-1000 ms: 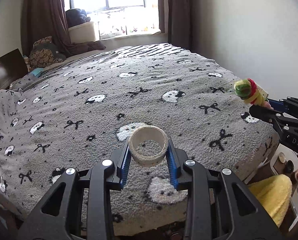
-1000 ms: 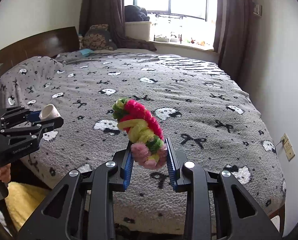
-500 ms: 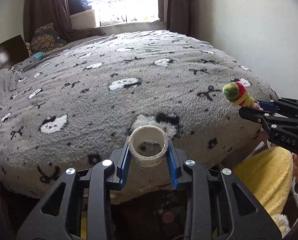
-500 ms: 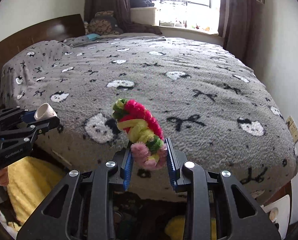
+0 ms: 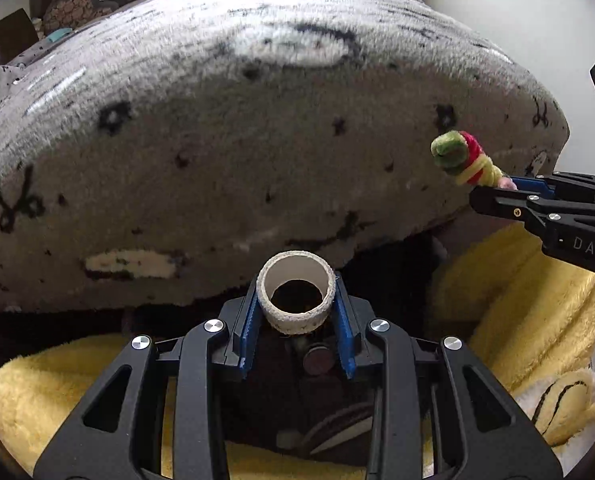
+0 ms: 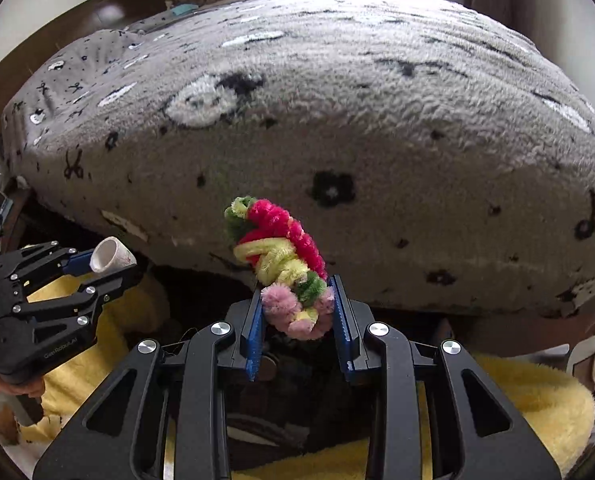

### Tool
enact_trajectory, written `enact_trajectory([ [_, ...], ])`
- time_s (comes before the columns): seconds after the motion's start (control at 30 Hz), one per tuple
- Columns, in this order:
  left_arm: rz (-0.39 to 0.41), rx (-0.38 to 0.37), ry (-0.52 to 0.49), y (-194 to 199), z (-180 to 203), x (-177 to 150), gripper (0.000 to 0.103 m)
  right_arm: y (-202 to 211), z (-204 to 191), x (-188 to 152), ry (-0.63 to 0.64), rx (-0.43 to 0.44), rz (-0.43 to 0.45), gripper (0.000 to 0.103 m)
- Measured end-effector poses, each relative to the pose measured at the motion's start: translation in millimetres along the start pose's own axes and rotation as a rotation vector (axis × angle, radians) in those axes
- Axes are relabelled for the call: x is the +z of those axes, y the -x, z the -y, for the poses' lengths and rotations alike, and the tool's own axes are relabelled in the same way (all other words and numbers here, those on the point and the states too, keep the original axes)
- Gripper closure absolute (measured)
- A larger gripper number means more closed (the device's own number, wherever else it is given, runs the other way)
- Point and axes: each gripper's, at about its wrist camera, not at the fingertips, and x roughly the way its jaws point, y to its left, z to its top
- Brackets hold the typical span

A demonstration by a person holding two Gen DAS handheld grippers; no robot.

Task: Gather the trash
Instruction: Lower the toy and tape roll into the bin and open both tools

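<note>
Left wrist view: left gripper (image 5: 296, 312) clamped on tape roll (image 5: 296, 297); right gripper (image 6: 297, 312) clamped on fuzzy wire bundle (image 6: 284, 266). Risk: bundle springy, top-heavy, may slip.

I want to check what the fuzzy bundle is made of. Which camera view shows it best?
The right wrist view: the pipe-cleaner bundle fills the centre, clamped between the right gripper pads, its red, yellow, green and pink strands distinct. The left wrist view shows it only small at the right edge.
</note>
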Motion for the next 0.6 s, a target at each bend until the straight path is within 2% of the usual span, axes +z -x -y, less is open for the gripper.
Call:
enact_trajectory([
  [0.17,-0.122,-0.037,0.033,-38.3,-6.5,-18.4,0.072,-35.7,-1.3,-14.2,-0.01,0.012,-0.098,0.072],
  [0.33,-0.218,-0.096,0.042,-65.6,-10.7,-23.4,0.072,-68.5,-0.6,-24.8,-0.031,0.031,-0.198,0.072],
  [0.6,-0.288,-0.156,0.023,-84.2,-4.9,-28.8,0.071,-90.6,-2.2,-27.1,-0.047,0.05,-0.258,0.071],
])
